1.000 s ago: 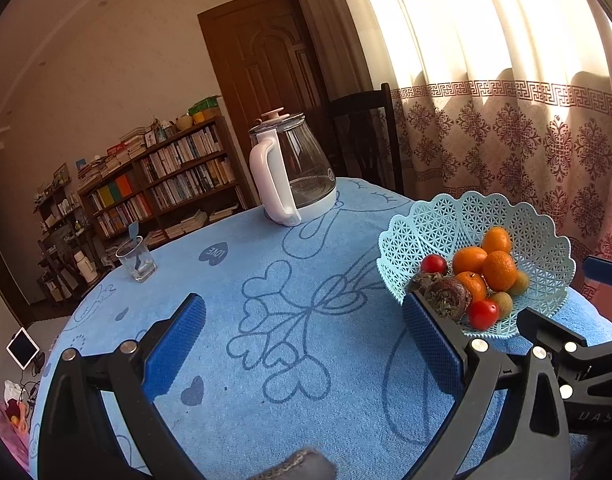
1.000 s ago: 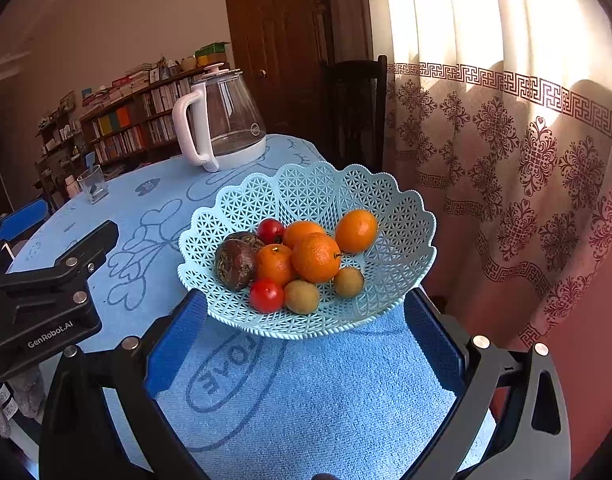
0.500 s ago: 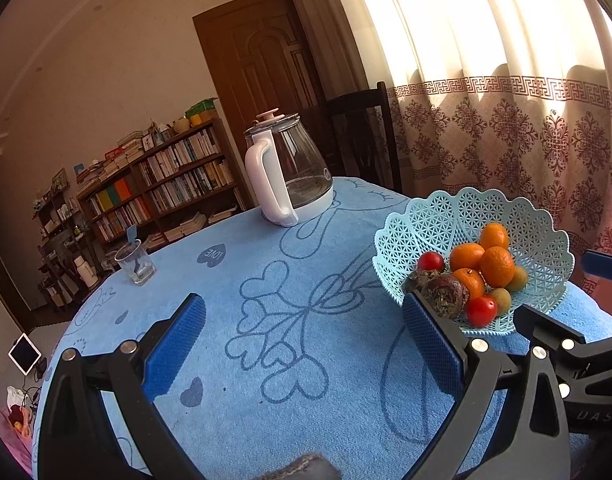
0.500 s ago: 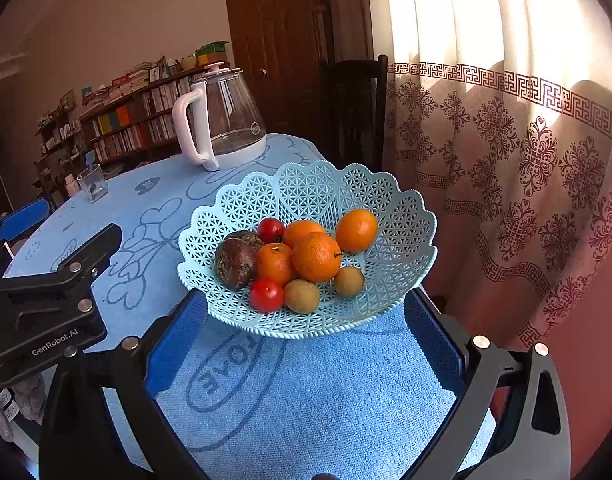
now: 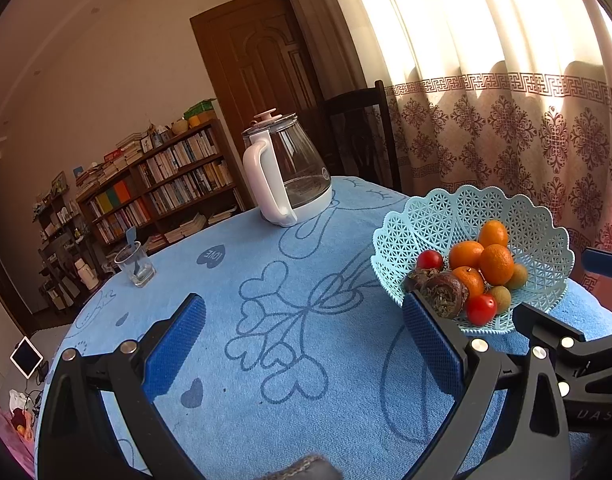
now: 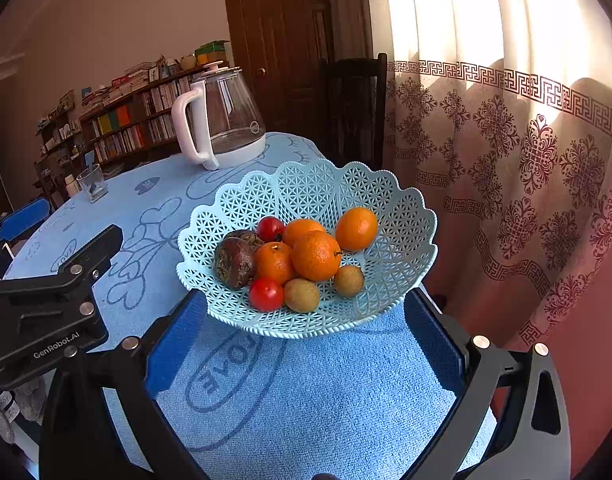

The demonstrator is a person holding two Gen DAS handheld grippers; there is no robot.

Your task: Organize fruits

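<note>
Both grippers' fingers stand wide apart, holding nothing. The fruit basket (image 6: 306,196), filled with oranges (image 6: 316,255) and tomatoes (image 6: 266,294), sits on the tabletop (image 6: 326,380) just ahead of the right gripper (image 6: 306,332), beyond the left gripper's (image 5: 302,344) right finger.

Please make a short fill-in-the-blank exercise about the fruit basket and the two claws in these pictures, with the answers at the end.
1. Both the left claw and the right claw are ____ and hold nothing.
2. The basket holds ____ oranges.
3. The number of red tomatoes in the basket is ____.
4. The kettle has a ____ handle.

Answers: open; four; two; white
</note>
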